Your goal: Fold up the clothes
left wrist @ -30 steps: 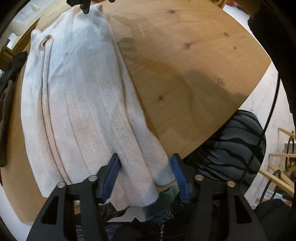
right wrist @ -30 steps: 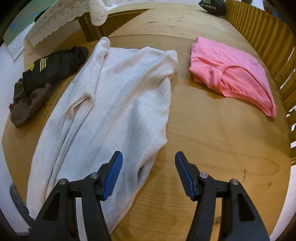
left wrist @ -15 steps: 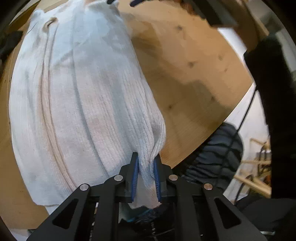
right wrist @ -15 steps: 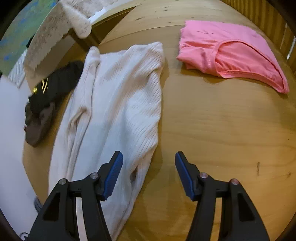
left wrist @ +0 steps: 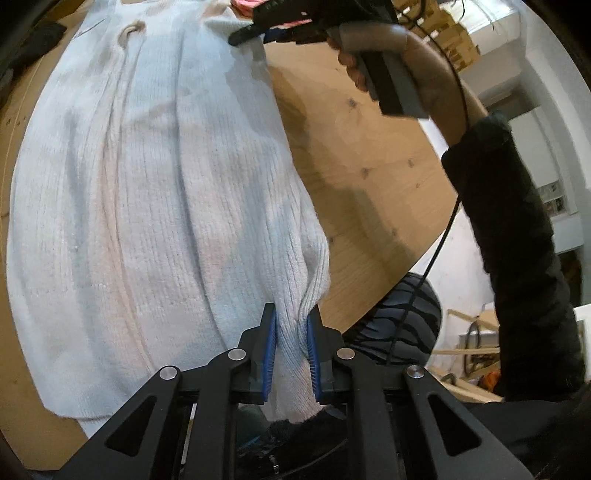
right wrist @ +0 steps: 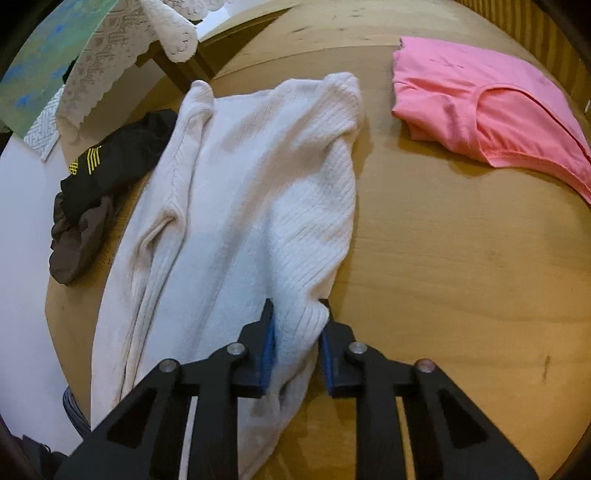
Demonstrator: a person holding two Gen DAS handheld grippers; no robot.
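1. A round wooden table (right wrist: pixel 461 258) fills both views; everything below is placed relative to it.
2. A lace-edged white cloth (right wrist: pixel 110 66) hangs beyond the table's far left rim, over a green and blue surface (right wrist: pixel 48 55).
3. A wooden slatted rail (right wrist: pixel 535 22) runs along the table's far right edge.
4. Past the table's near edge, a grey fabric with black stripes (left wrist: pixel 413 314) shows below the rim (what it belongs to cannot be told).
5. Cardboard boxes (left wrist: pixel 454 44) are stacked well beyond the table, by a white wall (left wrist: pixel 546 74).
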